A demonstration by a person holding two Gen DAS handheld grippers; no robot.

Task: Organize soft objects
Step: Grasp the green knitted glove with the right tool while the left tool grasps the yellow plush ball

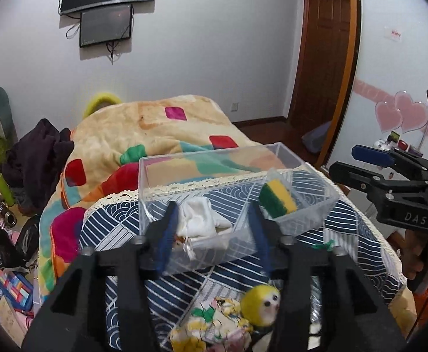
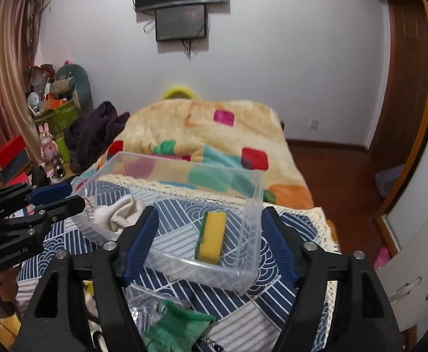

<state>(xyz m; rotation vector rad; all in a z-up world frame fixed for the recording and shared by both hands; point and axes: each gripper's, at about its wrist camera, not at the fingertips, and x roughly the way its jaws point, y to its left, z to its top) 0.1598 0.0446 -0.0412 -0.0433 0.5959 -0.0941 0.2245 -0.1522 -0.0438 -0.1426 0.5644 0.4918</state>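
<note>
A clear plastic bin (image 1: 214, 158) (image 2: 255, 199) stands on the blue-patterned cloth. In it lie a white cloth (image 1: 198, 220) (image 2: 117, 212) on the left and a yellow-green sponge (image 1: 277, 196) (image 2: 212, 236) on the right. My left gripper (image 1: 214, 231) is open and empty, above the bin's near left side. My right gripper (image 2: 211, 246) is open and empty, above the sponge end. A yellow-headed plush doll in a floral dress (image 1: 243, 314) lies in a clear container below the left gripper. A green cloth (image 2: 178, 328) lies below the right gripper.
The blue-patterned cloth (image 1: 346, 240) (image 2: 272, 305) has a lace edge. A bed with a colourful blanket (image 1: 143, 129) (image 2: 202, 129) lies behind it. Clutter (image 1: 2, 234) fills the floor at left. A wooden door (image 1: 322, 58) stands at right.
</note>
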